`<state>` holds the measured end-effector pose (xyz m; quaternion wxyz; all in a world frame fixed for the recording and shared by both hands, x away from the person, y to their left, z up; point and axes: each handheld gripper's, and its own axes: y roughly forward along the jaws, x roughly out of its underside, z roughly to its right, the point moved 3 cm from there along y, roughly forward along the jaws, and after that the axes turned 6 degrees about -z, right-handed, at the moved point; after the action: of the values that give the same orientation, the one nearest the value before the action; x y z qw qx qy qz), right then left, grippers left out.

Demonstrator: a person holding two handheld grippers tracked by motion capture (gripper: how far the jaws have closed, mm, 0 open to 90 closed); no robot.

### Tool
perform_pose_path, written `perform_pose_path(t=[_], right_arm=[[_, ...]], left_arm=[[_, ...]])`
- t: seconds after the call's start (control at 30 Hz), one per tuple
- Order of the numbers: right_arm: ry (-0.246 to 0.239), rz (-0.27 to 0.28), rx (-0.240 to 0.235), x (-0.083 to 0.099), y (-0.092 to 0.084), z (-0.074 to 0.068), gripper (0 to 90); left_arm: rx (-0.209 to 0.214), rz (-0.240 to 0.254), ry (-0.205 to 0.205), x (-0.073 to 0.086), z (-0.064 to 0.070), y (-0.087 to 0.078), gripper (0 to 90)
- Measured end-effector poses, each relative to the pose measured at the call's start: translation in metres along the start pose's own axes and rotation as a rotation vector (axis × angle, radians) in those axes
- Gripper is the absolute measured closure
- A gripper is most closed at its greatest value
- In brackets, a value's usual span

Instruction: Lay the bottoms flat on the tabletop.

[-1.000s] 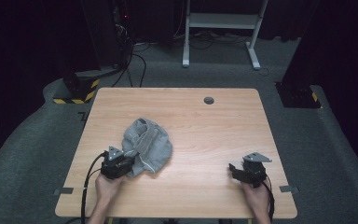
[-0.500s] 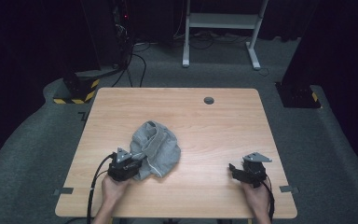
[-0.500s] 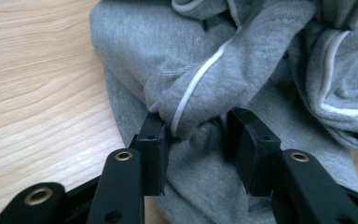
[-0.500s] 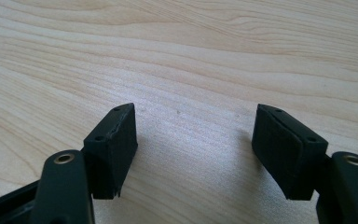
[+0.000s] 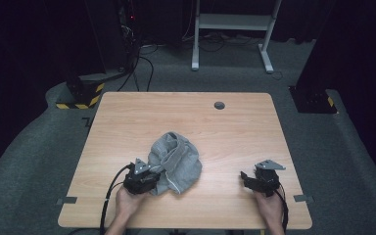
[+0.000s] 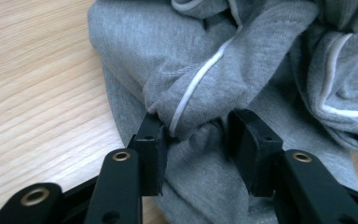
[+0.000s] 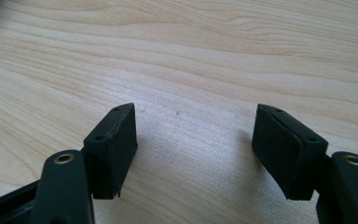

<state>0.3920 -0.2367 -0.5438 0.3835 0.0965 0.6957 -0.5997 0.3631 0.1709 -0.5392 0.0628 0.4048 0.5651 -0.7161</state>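
The left hand-held gripper (image 6: pixel 196 140) pinches a fold of soft grey white-piped garment (image 6: pixel 242 70); the right hand-held gripper (image 7: pixel 196 149) gapes wide over wood-grain tabletop (image 7: pixel 214 56).

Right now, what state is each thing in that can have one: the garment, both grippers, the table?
Grey garment: crumpled in a heap, a fold between the left jaws.
Left gripper: shut on a bunched fold with white piping.
Right gripper: open, nothing between its jaws, just above bare wood.
Table: bare apart from the garment.
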Motion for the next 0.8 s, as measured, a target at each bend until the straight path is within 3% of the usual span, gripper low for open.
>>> perform_pose_path(t=[0.7,0.8], right_arm=[[0.0,0.0,0.0,0.0,0.0,0.0,30.5],[0.002,-0.001,0.0,0.0,0.0,0.0,30.5]], left_arm=[[0.058,0.022,0.022,-0.003,0.028,0.006,52.0],[0.077,0.029,0.05,-0.002,0.038,0.007,51.2]])
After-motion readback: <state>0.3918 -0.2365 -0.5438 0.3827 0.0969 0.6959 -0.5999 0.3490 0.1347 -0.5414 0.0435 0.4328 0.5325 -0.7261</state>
